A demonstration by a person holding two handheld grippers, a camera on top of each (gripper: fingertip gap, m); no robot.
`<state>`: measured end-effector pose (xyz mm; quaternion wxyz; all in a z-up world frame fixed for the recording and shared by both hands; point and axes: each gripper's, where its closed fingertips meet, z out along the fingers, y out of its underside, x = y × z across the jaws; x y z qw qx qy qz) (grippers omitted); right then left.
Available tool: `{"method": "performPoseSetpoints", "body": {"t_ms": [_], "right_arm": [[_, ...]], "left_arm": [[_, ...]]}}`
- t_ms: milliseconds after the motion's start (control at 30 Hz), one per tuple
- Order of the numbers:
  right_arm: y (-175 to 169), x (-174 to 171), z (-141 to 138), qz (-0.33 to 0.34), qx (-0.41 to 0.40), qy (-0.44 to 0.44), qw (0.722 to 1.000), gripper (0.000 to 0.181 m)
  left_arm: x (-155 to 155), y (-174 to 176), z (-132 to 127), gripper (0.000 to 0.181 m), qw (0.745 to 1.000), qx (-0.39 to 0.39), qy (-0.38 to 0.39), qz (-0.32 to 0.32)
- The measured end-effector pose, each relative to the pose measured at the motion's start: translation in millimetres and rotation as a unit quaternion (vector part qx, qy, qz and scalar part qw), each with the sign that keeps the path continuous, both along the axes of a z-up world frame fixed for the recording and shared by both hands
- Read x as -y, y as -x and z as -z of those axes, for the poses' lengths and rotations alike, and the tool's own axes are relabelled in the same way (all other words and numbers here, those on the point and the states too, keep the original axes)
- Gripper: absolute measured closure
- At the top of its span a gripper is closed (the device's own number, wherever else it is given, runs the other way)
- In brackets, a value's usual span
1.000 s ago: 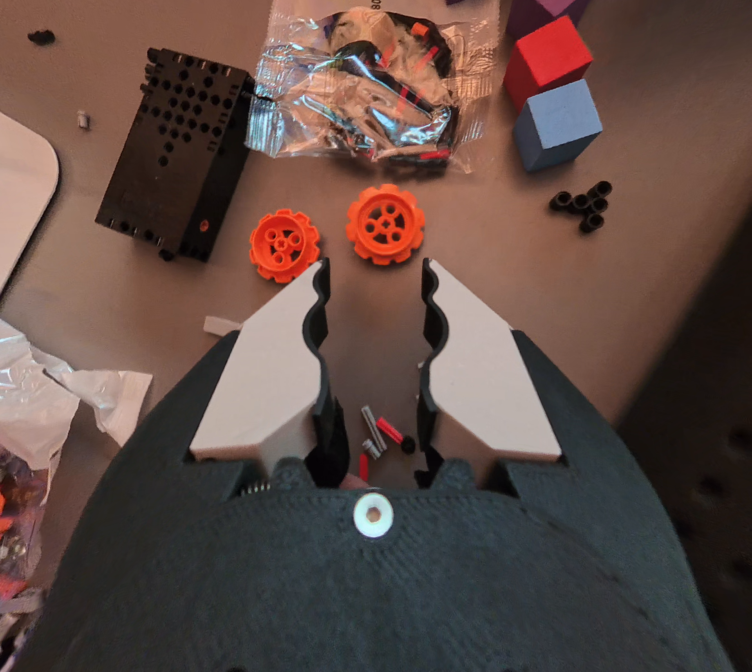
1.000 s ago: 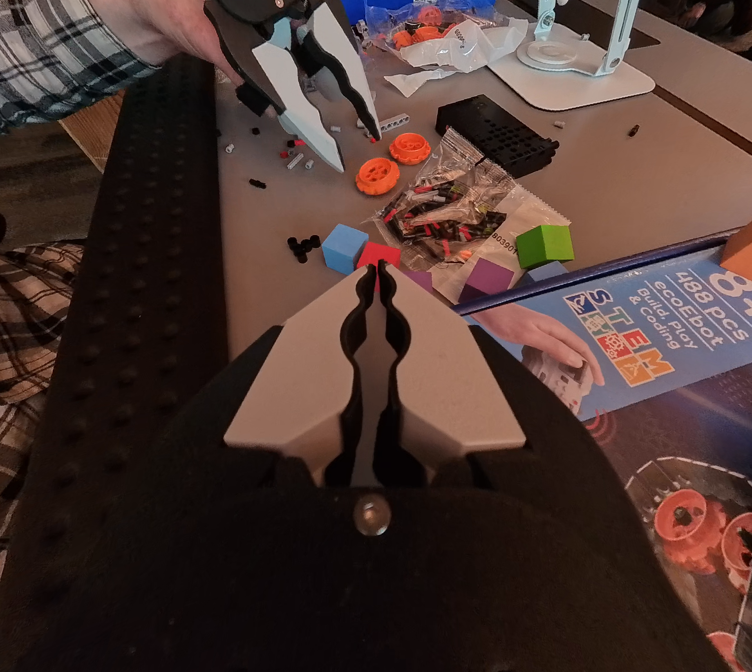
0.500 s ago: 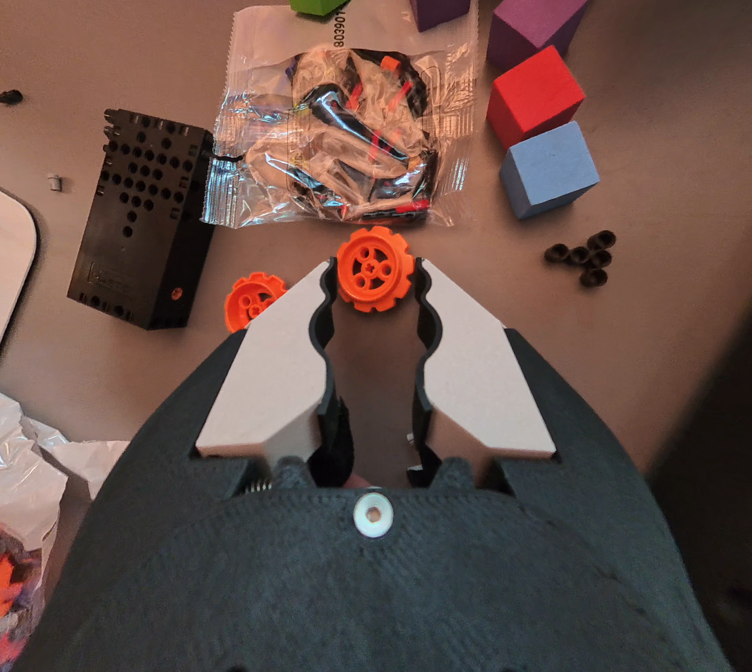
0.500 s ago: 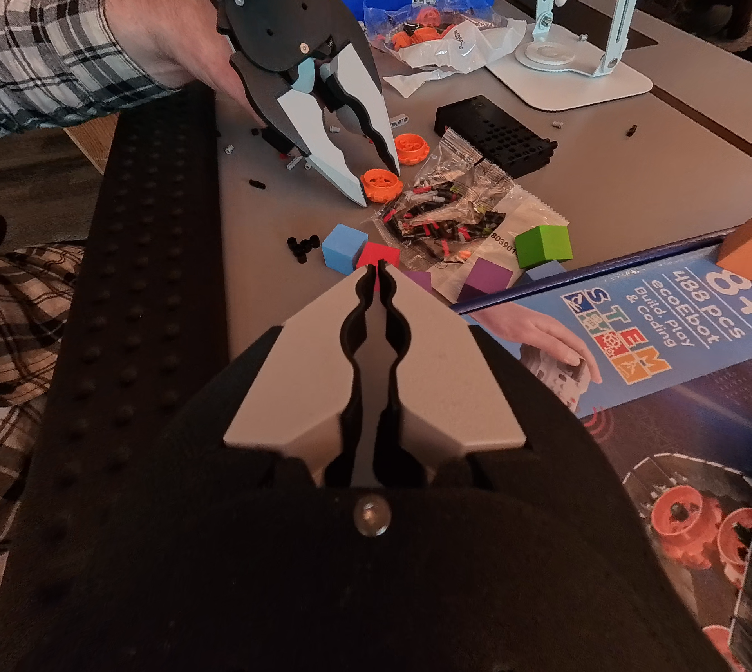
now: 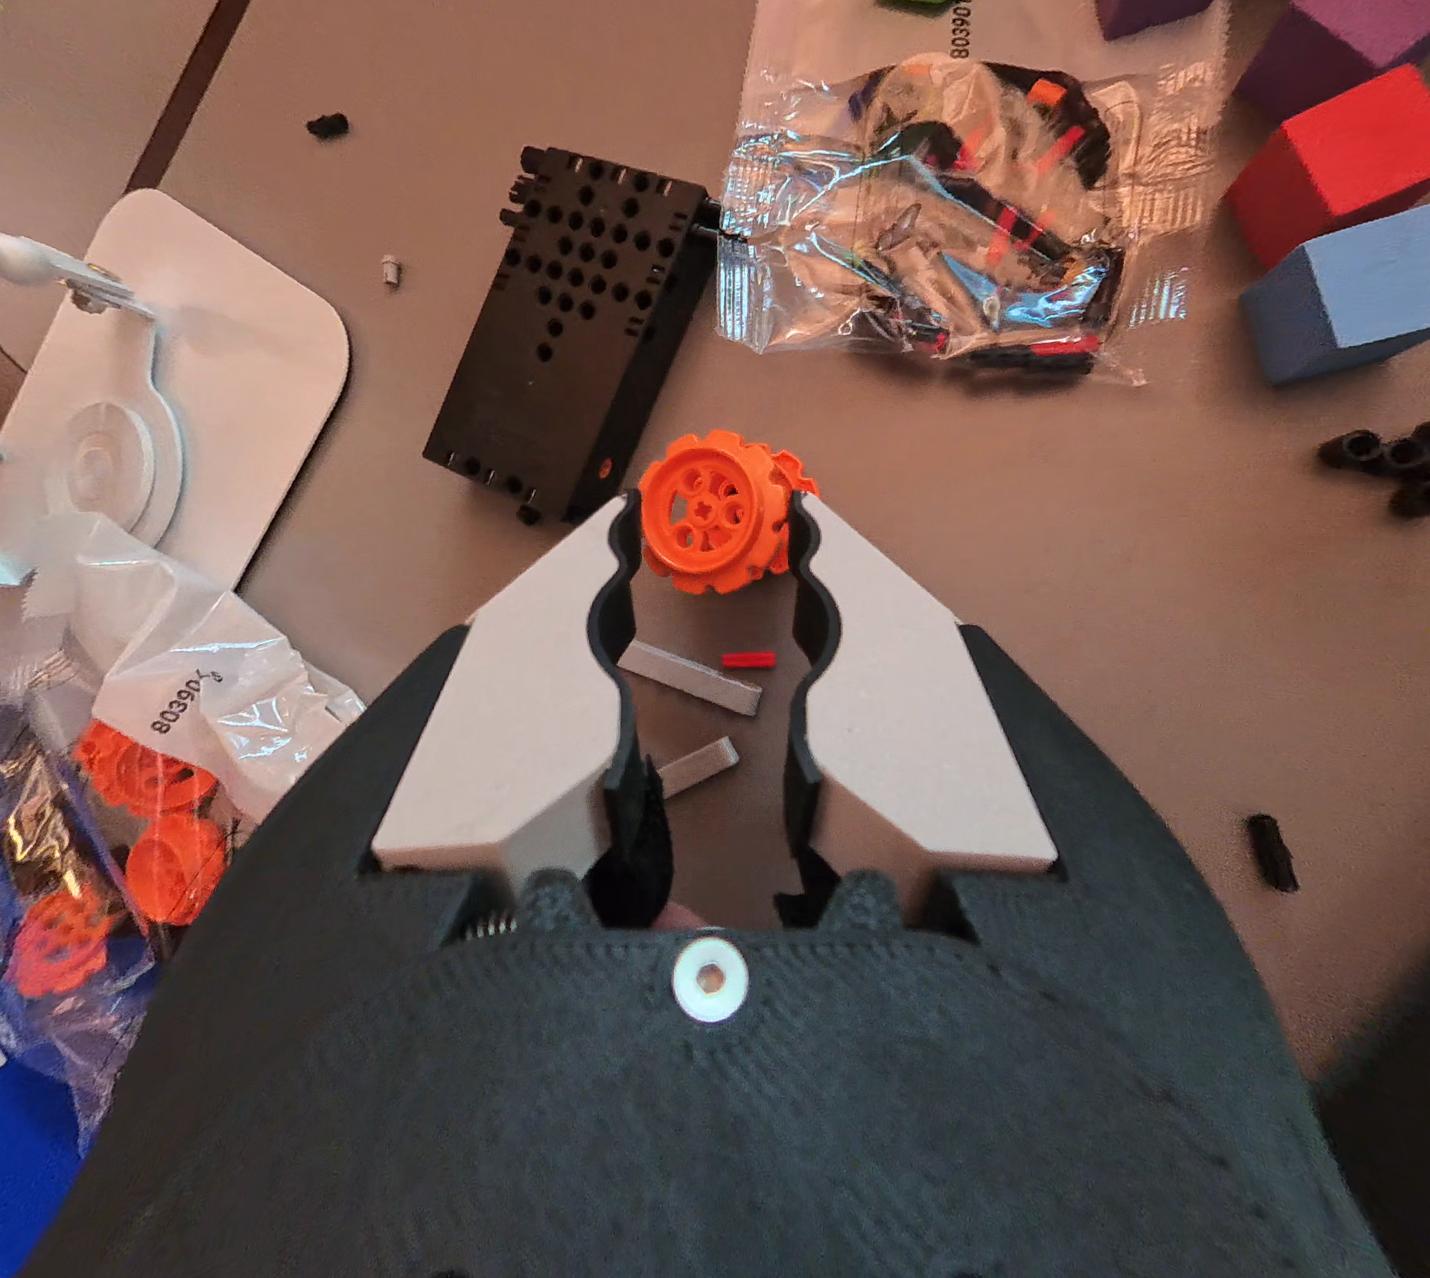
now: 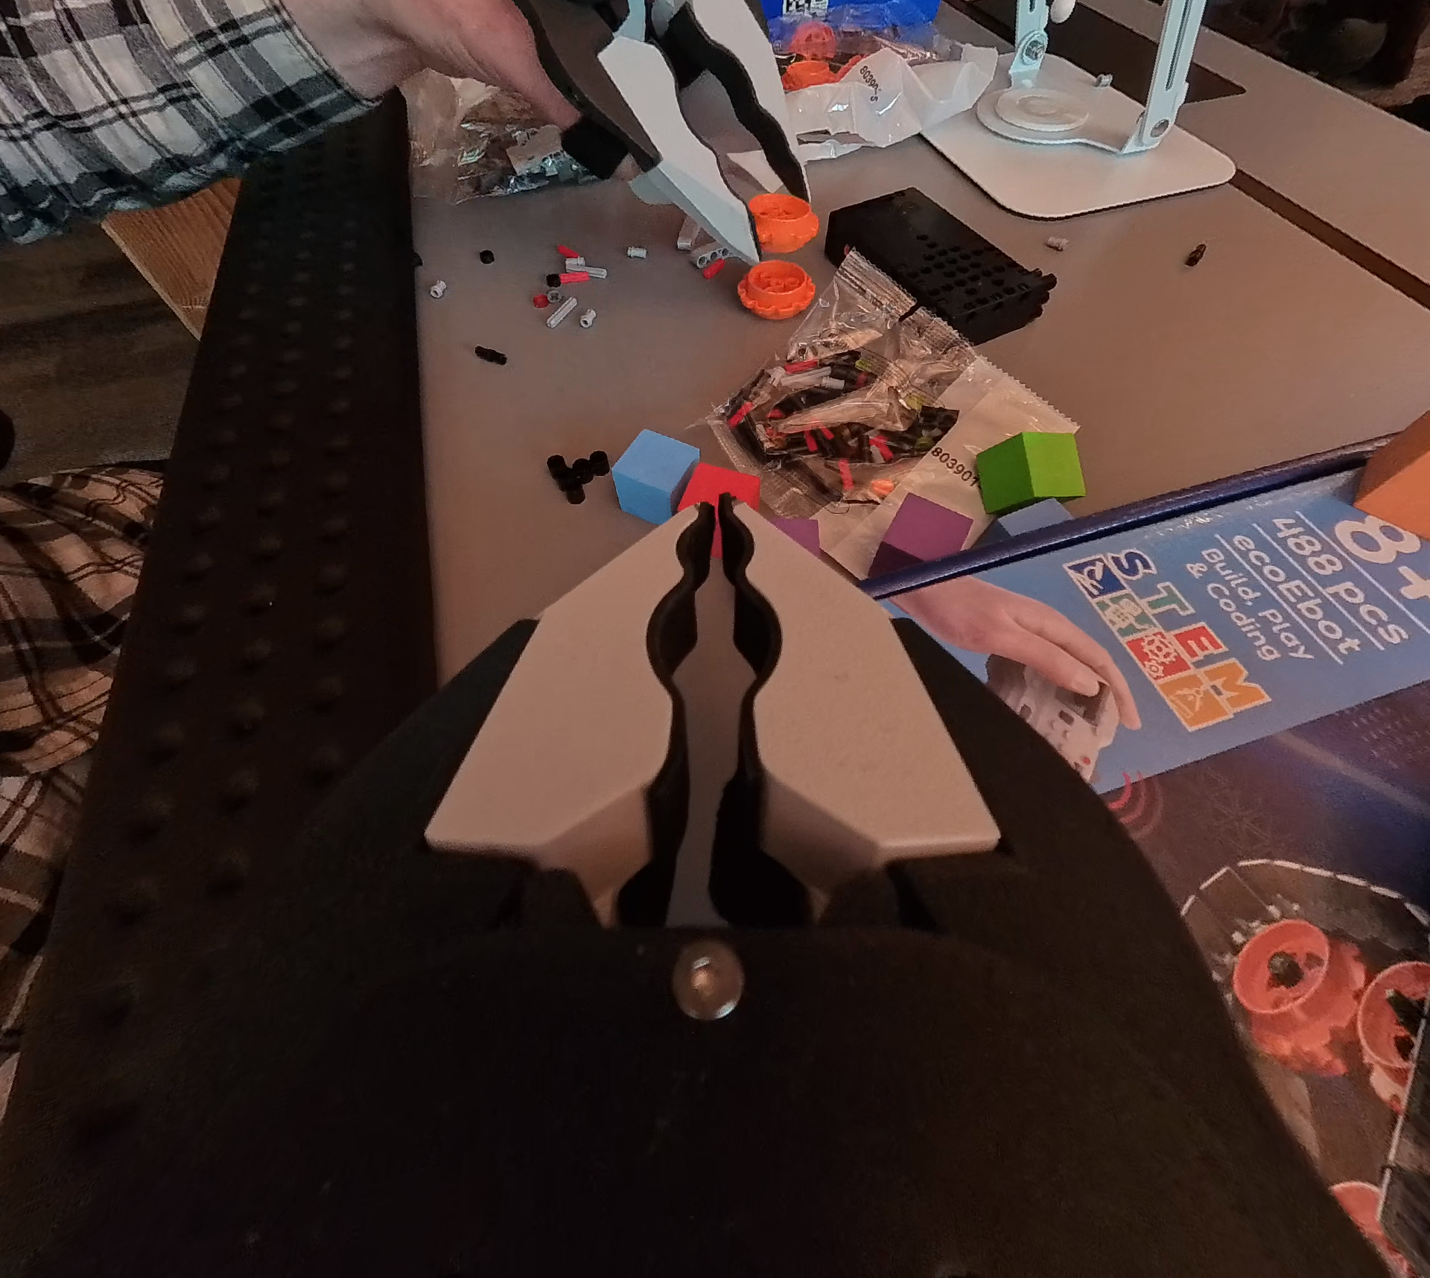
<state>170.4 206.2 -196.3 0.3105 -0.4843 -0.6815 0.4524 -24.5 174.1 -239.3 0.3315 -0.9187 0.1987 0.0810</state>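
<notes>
Two claws are mine. My left claw (image 5: 710, 529) is pinched on an orange wheel (image 5: 706, 521), gripping it by the toothed rim at the very tips, so the wheel's hub faces back at me and it hangs clear of the desk (image 5: 480, 41). A second orange wheel (image 6: 775, 289) lies flat on the desk just below and to the near side of that claw in the right wrist view; in the left wrist view only a sliver of it peeks from behind the held one. Just ahead and to the left of the left claw sits a black perforated block (image 5: 576, 328), and ahead to the right a clear bag of small parts (image 5: 928, 219). Between the fingers, down on the desk, I see two grey beams (image 5: 689, 680) and a tiny red pin (image 5: 748, 659). My right claw (image 6: 715, 513) is closed to a hairline with nothing in it, hovering near the red cube (image 6: 716, 486) and blue cube (image 6: 652, 475), above a printed box (image 6: 1161, 629).
</notes>
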Motion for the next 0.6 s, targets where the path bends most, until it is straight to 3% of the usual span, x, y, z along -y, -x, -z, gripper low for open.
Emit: {"method": "performPoseSetpoints", "body": {"t_ms": [333, 600], "right_arm": [[-0.2, 0.6, -0.1, -0.001, 0.0, -0.002, 1.0, 0.181], [-0.5, 0.5, -0.8, 0.0, -0.001, -0.002, 1.0, 0.181]], "left_arm": [[-2.4, -4.8, 13.0, 0.145, 1.0, 0.0, 0.007, 0.009], [-1.4, -4.4, 9.1, 0.14, 1.0, 0.009, 0.0, 0.008]]}}
